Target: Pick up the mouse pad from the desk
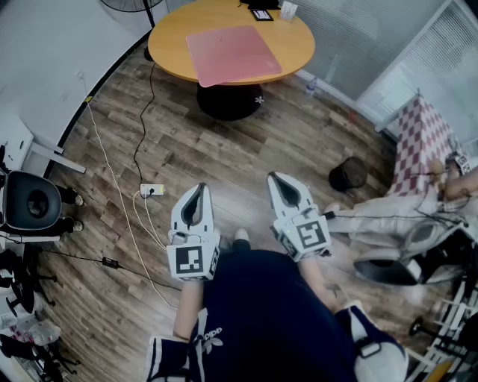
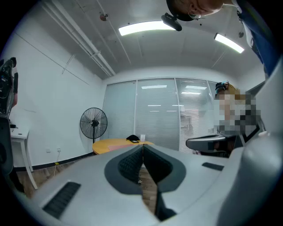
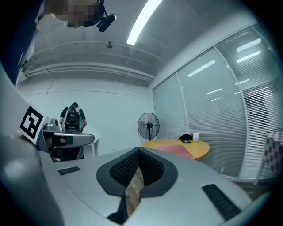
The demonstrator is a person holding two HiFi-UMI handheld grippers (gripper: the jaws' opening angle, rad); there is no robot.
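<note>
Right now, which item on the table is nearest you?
The pink mouse pad, at the near edge; the dark device and white box sit far back.

A round wooden desk (image 1: 168,37) stands on a wood-plank floor (image 1: 299,142). A pink mouse pad (image 1: 231,54) lies flat on the desk, reaching its near edge. A small dark object (image 1: 261,13) and a white box (image 1: 287,10) sit at its far edge.

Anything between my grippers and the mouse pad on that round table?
Nothing visible. Only bare wood floor lies between the left gripper, the right gripper and the table, with the mouse pad at its near edge. A power strip and cables lie off to the left.
</note>
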